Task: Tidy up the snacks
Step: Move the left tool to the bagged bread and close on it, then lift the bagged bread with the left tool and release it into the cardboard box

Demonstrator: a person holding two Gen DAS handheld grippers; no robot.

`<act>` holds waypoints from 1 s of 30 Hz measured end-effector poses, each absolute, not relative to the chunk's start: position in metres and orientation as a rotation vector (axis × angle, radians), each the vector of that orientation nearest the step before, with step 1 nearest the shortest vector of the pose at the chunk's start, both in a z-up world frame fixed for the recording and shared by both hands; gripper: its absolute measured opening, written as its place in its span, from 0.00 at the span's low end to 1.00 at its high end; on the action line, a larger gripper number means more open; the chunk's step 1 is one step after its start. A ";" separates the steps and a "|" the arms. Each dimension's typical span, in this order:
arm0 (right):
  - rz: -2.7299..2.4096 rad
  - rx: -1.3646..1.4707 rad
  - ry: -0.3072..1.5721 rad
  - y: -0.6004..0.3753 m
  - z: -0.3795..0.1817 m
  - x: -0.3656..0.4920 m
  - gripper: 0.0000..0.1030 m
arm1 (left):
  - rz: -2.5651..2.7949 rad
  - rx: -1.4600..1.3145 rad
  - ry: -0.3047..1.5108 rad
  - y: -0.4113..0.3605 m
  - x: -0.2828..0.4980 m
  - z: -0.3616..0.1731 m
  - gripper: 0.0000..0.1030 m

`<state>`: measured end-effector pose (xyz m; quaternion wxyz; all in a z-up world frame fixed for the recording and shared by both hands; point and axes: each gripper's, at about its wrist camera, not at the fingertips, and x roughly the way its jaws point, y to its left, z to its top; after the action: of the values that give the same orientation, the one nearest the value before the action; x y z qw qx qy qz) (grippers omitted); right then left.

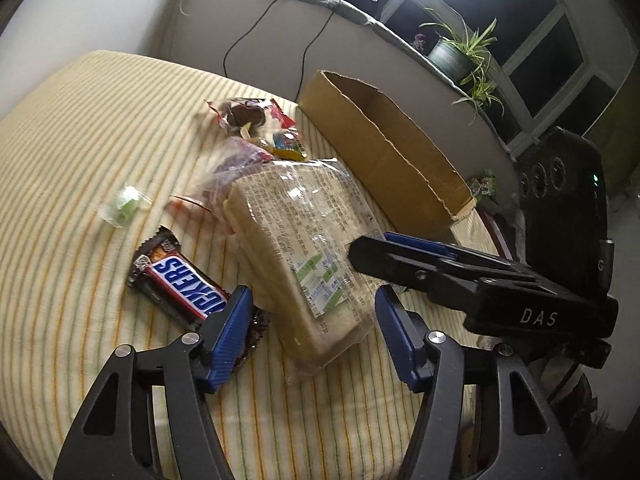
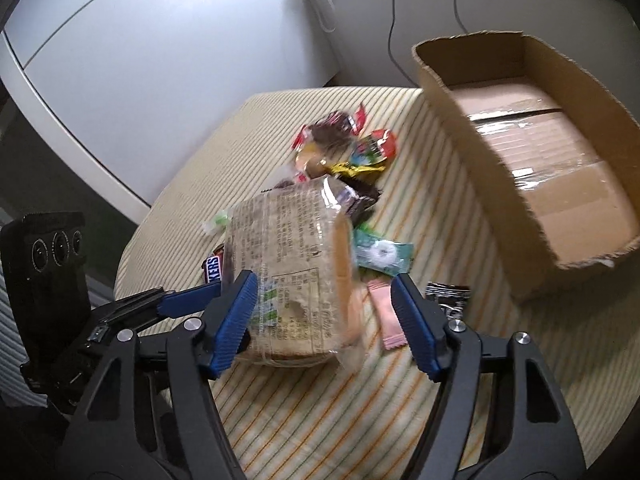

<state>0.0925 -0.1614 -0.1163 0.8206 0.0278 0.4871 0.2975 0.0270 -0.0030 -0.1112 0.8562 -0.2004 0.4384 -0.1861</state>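
A bag of sliced bread (image 1: 304, 256) lies on the striped cloth, between the open fingers of my left gripper (image 1: 310, 322). A Snickers bar (image 1: 184, 284) lies left of it, under the left finger. My right gripper (image 2: 324, 312) is open too, its fingers around the same bread bag (image 2: 292, 280) from the other side. A green mint packet (image 2: 382, 254), a pink sachet (image 2: 386, 316) and a black packet (image 2: 448, 296) lie beside the bread. An open, empty cardboard box (image 2: 532, 160) stands to the right. Several candy wrappers (image 2: 344, 148) lie beyond the bread.
The striped cloth (image 1: 80, 160) covers the table. A small clear green-filled wrapper (image 1: 124, 204) lies at left. The box (image 1: 384, 152) sits at the table's far edge. Cables hang on the wall behind, and potted plants (image 1: 460, 52) stand on a sill.
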 end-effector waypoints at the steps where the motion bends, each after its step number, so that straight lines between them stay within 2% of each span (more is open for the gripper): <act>1: 0.646 0.063 1.052 -0.159 -0.118 0.095 0.70 | -0.396 -0.412 0.921 -0.005 0.027 -0.111 0.56; 5: 0.674 0.085 1.104 -0.156 -0.127 0.102 0.62 | -0.402 -0.399 0.926 -0.008 0.030 -0.113 0.53; 8: 0.699 0.089 1.121 -0.153 -0.129 0.104 0.60 | -0.403 -0.394 0.928 -0.008 0.032 -0.113 0.53; 19: 0.690 0.053 1.102 -0.149 -0.118 0.098 0.58 | -0.406 -0.360 0.905 -0.014 0.033 -0.103 0.53; 30: 0.652 0.068 1.031 -0.169 -0.083 0.106 0.58 | -0.448 -0.296 0.851 -0.035 0.058 -0.077 0.53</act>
<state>0.1062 -0.1691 -0.0831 0.8191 0.0318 0.4841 0.3063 0.0582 -0.0353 -0.0766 0.8761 -0.1419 0.4076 -0.2148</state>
